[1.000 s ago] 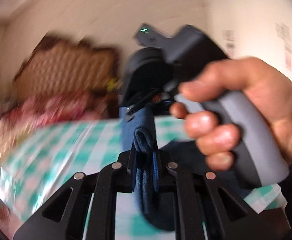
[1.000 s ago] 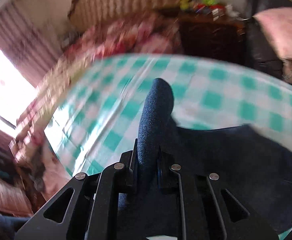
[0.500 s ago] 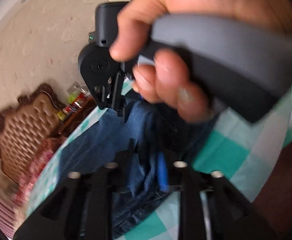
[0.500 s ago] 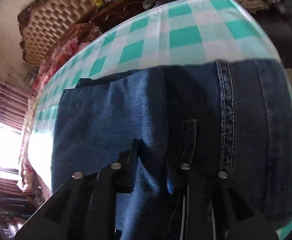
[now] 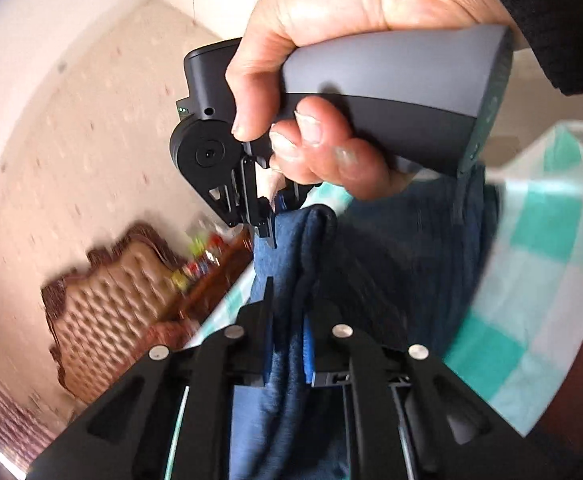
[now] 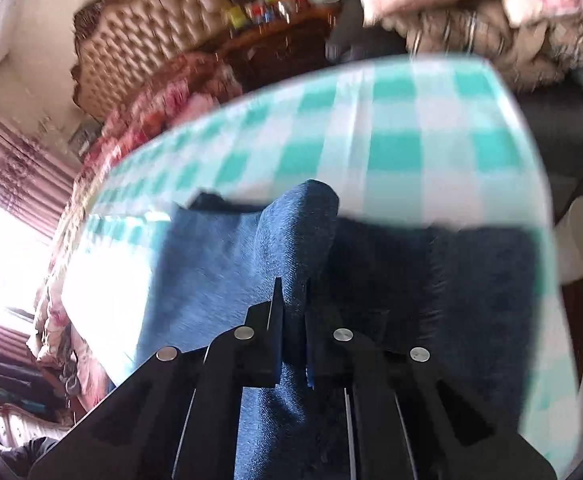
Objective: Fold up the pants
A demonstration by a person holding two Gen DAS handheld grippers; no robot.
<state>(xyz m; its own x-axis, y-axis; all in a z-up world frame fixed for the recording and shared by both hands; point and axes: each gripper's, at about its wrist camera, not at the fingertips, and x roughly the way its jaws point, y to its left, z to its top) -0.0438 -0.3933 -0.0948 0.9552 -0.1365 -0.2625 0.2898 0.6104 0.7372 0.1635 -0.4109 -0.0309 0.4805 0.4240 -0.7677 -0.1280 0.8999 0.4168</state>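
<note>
My left claw (image 5: 288, 320) is clenched on a thick fold of dark blue denim pants (image 5: 391, 264), the cloth bunched upright between its two black fingers. Just beyond that fold, in the left wrist view, my right hand (image 5: 331, 80) grips the grey handle of the right claw (image 5: 269, 224), whose fingers pinch the same ridge of denim from above.

In the right wrist view, the right claw (image 6: 291, 320) is likewise clamped on a raised hump of the pants (image 6: 219, 264). The rest of the denim spreads flat on the table (image 6: 411, 120), which wears a green-and-white checked cloth, with the pants lying at the table's near edge, closest to me.

Beyond the far edge of the table stand a tufted tan headboard (image 6: 151, 36), a bed with a red floral cover (image 6: 159, 108), and a dark wooden cabinet (image 6: 275, 52) holding blurred colourful bottles. Piled blankets (image 6: 491, 20) sit past the table's far right corner.
</note>
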